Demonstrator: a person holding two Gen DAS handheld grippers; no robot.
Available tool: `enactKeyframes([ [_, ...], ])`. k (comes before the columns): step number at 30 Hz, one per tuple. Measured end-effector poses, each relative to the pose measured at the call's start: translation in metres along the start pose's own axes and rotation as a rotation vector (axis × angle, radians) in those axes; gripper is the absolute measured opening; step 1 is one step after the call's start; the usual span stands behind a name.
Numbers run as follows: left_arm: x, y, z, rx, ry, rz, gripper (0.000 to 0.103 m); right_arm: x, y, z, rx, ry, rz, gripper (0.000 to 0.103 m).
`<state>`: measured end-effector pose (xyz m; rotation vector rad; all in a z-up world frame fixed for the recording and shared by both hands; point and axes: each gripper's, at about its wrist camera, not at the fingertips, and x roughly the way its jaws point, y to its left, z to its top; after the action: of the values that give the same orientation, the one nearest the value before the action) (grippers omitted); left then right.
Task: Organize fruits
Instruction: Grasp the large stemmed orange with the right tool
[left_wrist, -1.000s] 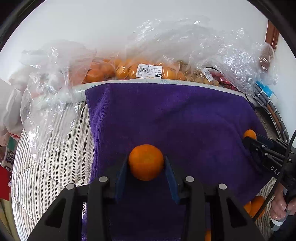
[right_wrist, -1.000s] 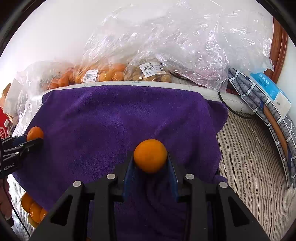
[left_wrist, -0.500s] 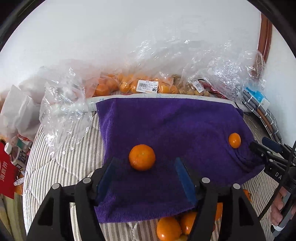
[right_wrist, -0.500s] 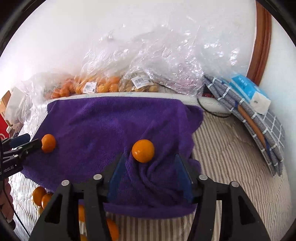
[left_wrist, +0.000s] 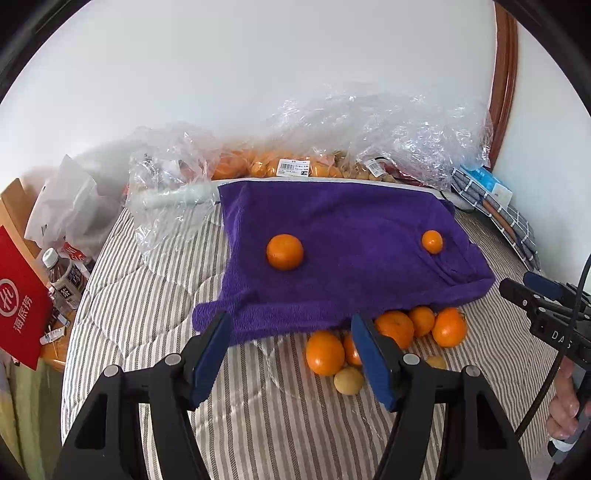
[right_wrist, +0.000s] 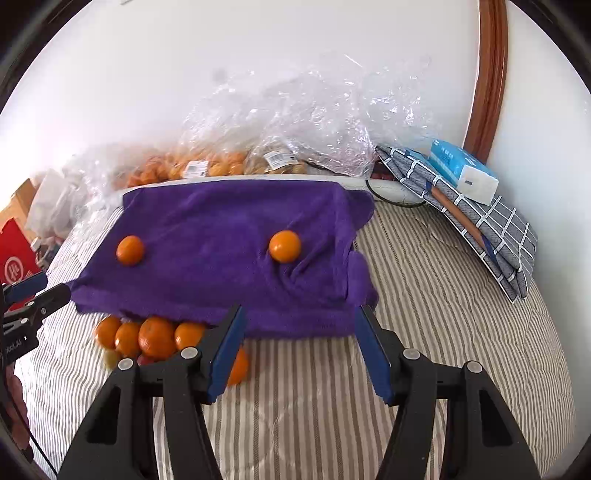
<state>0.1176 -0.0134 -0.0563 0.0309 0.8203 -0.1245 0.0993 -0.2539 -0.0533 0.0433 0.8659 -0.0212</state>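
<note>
A purple towel (left_wrist: 332, 229) (right_wrist: 229, 221) lies spread on the striped bed. Two oranges rest on it: one on the left (left_wrist: 284, 252) (right_wrist: 129, 250), one on the right (left_wrist: 431, 242) (right_wrist: 284, 246). A pile of loose oranges (left_wrist: 391, 332) (right_wrist: 147, 336) and a yellow fruit (left_wrist: 348, 380) lie at the towel's near edge. My left gripper (left_wrist: 291, 347) is open and empty, above the bed near the towel's front edge. My right gripper (right_wrist: 299, 343) is open and empty, likewise drawn back from the towel.
Clear plastic bags of oranges (left_wrist: 280, 166) (right_wrist: 207, 166) line the wall behind the towel. A folded checked cloth (right_wrist: 480, 221) with a tissue pack (right_wrist: 461, 170) sits at the right. A water bottle (left_wrist: 64, 280) and red packet (left_wrist: 22, 306) stand left of the bed.
Both grippers opened and let go of their oranges, leaving them on the towel. Both then drew back and up, bringing the pile of loose oranges into view.
</note>
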Motion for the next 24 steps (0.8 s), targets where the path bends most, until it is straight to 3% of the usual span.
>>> enactKeyframes([
  [3, -0.008, -0.002, -0.012, 0.025, -0.001, 0.048, 0.065, -0.01, 0.002, -0.01, -0.004, -0.007, 0.015, 0.06],
  [10, -0.012, 0.013, -0.037, -0.011, 0.028, 0.067, 0.065, -0.01, 0.005, -0.03, 0.033, 0.035, 0.052, 0.06],
  [18, 0.007, 0.032, -0.055, -0.021, 0.087, 0.057, 0.065, 0.01, 0.029, -0.044, -0.008, 0.059, 0.124, 0.059],
  [24, 0.024, 0.043, -0.059, -0.046, 0.11, 0.037, 0.065, 0.032, 0.041, -0.042, -0.035, 0.073, 0.145, 0.052],
])
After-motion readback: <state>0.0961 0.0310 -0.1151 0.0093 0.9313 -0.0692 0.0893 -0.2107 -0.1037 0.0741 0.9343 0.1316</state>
